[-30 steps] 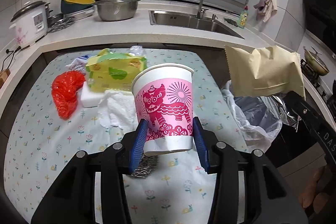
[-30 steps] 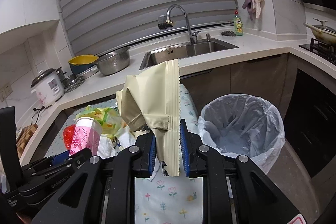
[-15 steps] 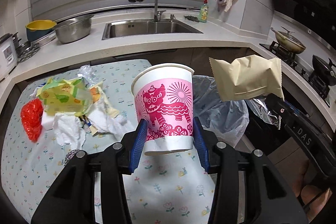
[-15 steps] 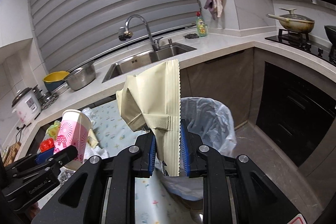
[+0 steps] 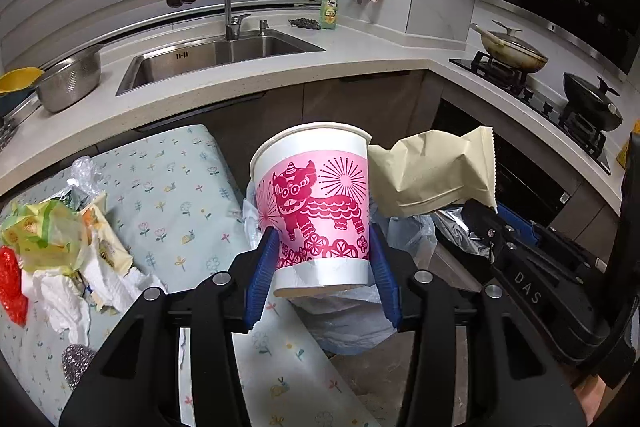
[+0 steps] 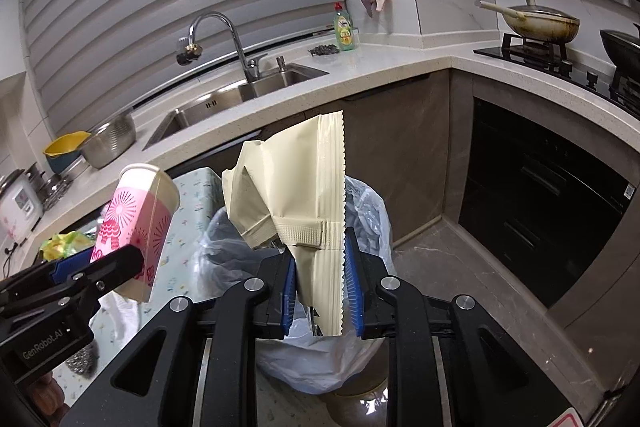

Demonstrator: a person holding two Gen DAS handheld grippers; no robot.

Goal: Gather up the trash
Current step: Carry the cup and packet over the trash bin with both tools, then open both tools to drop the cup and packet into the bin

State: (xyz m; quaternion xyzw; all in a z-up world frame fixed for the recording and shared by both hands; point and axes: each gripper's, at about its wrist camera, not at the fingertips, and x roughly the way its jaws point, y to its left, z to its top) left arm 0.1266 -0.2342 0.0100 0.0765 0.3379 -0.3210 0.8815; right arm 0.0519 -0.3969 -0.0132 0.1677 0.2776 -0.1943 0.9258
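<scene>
My left gripper [image 5: 323,269] is shut on a pink and white paper cup [image 5: 314,203] with a red lion print, held upright above the near rim of a bin lined with a clear bag [image 5: 352,319]. The right wrist view shows the same cup [image 6: 136,227] tilted at the left. My right gripper [image 6: 322,287] is shut on a beige snack pouch [image 6: 304,195], held over the bin [image 6: 320,351]. In the left wrist view the pouch [image 5: 432,173] hangs just right of the cup.
A table with a floral cloth [image 5: 176,195] carries a pile of trash: green wrappers [image 5: 44,235], white tissue [image 5: 60,299], a red bag [image 5: 10,287], a steel scourer [image 5: 78,363]. Behind are a counter with a sink [image 5: 216,55] and a stove with pans [image 5: 516,55].
Both grippers have swung right, away from the trash pile and toward the bin. The cup and the pouch now hang over the bin's bag, still gripped as before.
</scene>
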